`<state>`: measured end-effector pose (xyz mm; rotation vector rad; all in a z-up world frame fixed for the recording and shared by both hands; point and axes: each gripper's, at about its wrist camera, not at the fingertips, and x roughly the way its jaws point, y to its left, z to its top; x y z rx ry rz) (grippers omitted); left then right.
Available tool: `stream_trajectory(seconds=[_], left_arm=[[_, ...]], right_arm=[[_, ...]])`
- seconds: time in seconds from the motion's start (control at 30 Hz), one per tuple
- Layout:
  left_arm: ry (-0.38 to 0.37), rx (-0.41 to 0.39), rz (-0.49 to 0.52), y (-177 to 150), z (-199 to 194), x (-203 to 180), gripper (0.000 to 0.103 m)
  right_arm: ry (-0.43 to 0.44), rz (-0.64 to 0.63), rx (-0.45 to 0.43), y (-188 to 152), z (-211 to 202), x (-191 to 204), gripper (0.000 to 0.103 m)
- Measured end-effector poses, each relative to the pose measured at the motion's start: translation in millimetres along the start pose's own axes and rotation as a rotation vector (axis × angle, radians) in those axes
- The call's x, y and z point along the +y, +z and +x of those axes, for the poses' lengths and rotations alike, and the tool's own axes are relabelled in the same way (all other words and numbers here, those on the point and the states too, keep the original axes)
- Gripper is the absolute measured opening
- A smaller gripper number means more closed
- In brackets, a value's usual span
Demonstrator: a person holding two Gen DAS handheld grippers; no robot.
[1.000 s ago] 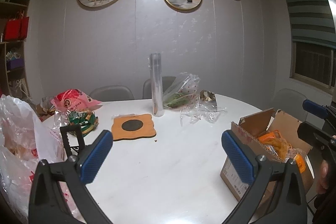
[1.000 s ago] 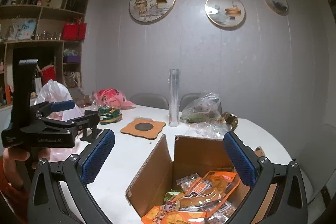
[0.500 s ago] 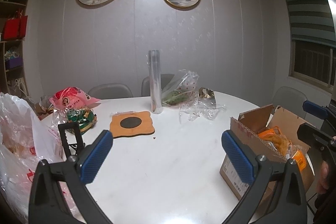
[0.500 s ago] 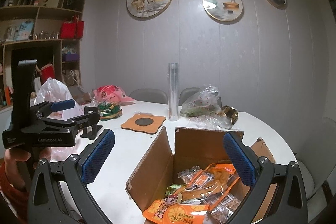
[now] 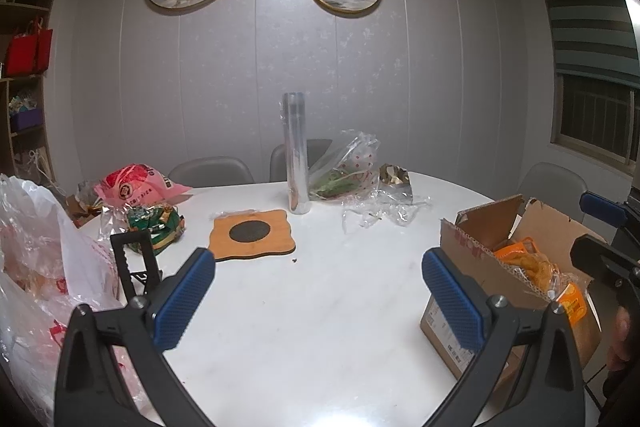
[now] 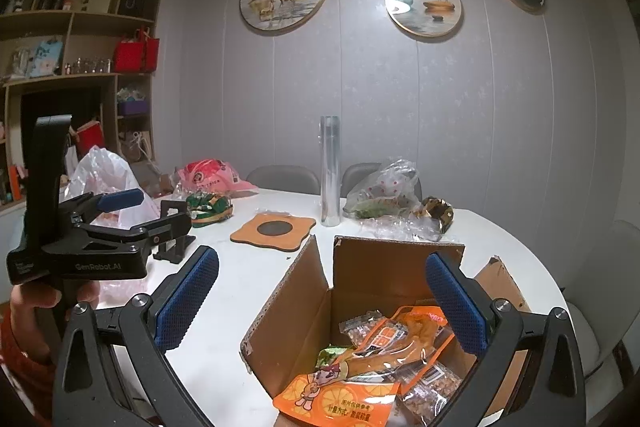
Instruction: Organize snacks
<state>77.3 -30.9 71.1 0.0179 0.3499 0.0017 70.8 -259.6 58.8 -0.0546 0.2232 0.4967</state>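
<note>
Left wrist view: left gripper (image 5: 318, 297) gapes wide and empty above the white table (image 5: 320, 307); the cardboard box (image 5: 472, 255) of snack packets (image 5: 524, 261) sits at the table's right edge. Right wrist view: right gripper (image 6: 322, 301), fingers spread wide with nothing held, hovers over the open box (image 6: 296, 303); an orange packet (image 6: 340, 395) lies uppermost inside.
</note>
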Motion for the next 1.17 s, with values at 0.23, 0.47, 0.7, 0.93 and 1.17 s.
stream_trajectory(seconds=[0.23, 0.47, 0.7, 0.93, 1.17], left_arm=[[-0.003, 0.01, -0.002, -0.9, 4.1, 1.0, 0.102], [-0.003, 0.008, 0.0, -0.9, 5.1, 0.9, 0.102], [-0.015, 0.007, -0.004, -1.0, 4.1, 1.1, 0.102], [-0.012, -0.006, 0.004, -0.5, 0.6, -0.6, 0.102], [-0.004, -0.001, 0.005, -2.7, 1.2, 1.8, 0.102]], right_arm=[[-0.001, 0.012, 0.01, -1.2, 0.4, 0.2, 0.103], [0.001, 0.017, 0.011, -0.7, 0.7, 0.0, 0.103], [-0.005, 0.018, 0.013, -0.7, 0.3, 0.1, 0.103], [-0.006, 0.018, 0.013, -0.4, -0.4, 1.1, 0.103], [-0.007, 0.025, 0.014, -1.0, -1.2, 2.8, 0.103]])
